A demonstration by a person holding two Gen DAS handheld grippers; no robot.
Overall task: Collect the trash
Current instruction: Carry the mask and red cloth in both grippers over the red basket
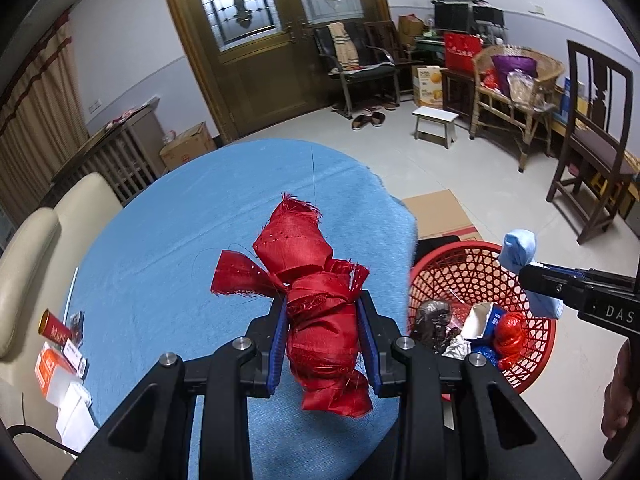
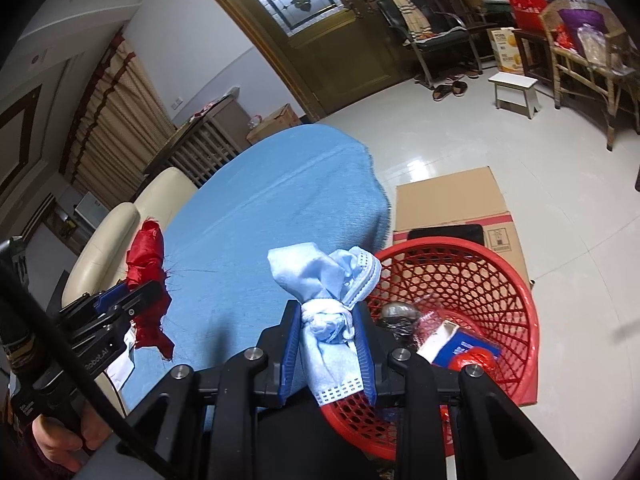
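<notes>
Left gripper [image 1: 326, 344]: jaws clenching red cloth [image 1: 320, 304], hovering over tabletop [image 1: 160, 220].
Right gripper [image 2: 329, 344]: jaws gripping blue rag [image 2: 324, 280] near basket [image 2: 516, 304] rim.
Advice: carrying each fully rightward over the basket before releasing.

L gripper [image 1: 326, 344]: jaws clamped on red fabric bundle [image 1: 320, 304], held above the blue tablecloth [image 1: 168, 240], well left of the red basket [image 1: 480, 264]. R gripper [image 2: 328, 344]: jaws pinched on knotted blue cloth [image 2: 324, 280], over the near rim of the basket. Bare hand [image 2: 60, 444] grips L handle.
</notes>
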